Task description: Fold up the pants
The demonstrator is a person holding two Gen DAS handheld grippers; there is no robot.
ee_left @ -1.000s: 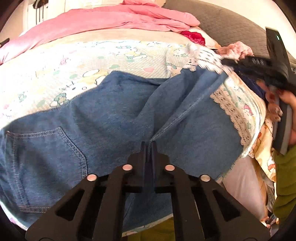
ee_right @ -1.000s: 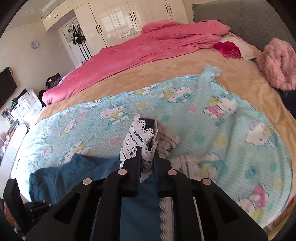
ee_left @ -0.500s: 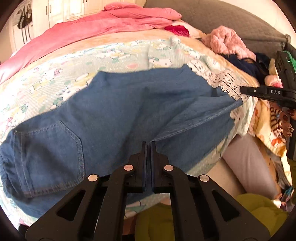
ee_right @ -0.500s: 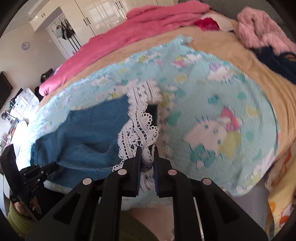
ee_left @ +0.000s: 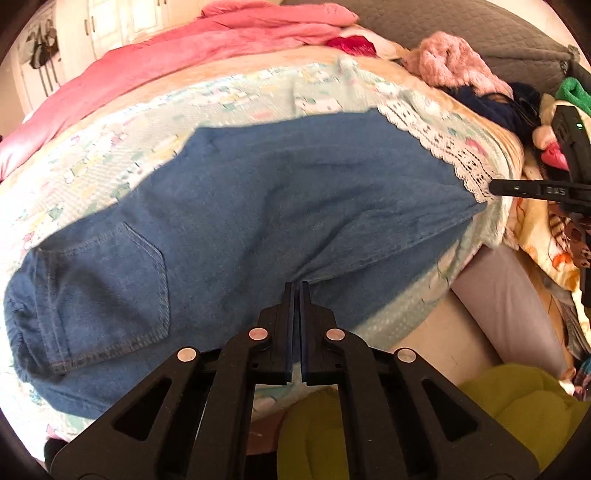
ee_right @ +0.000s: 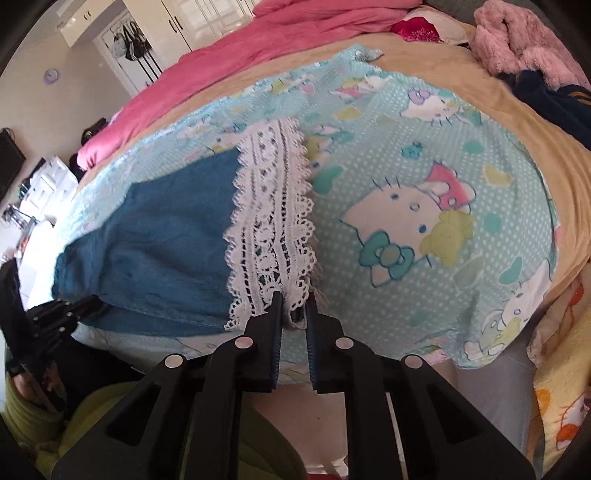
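Note:
Blue denim pants [ee_left: 280, 206] with a back pocket and a white lace hem [ee_left: 439, 144] lie spread flat, one leg folded over the other, on a Hello Kitty blanket [ee_left: 110, 155]. My left gripper [ee_left: 297, 286] is shut on the near edge of the denim at the crotch. In the right wrist view the pants [ee_right: 159, 236] lie to the left and the lace hem [ee_right: 273, 218] runs up the middle. My right gripper [ee_right: 293, 297] is shut on the near corner of the lace hem. The right gripper also shows in the left wrist view [ee_left: 496, 186].
The blanket [ee_right: 424, 177] covers a tan bed. A pink duvet [ee_left: 184, 48] lies at the back, a pink fluffy garment [ee_left: 454, 62] and dark clothes [ee_left: 495, 107] to the right. The bed's front edge [ee_left: 417, 339] drops close below the grippers. Wardrobes [ee_right: 177, 33] stand behind.
Both grippers pulled back toward the bed's front edge and lowered. The lifted pant leg with its lace hem came down over the other leg, and the pants now lie flat.

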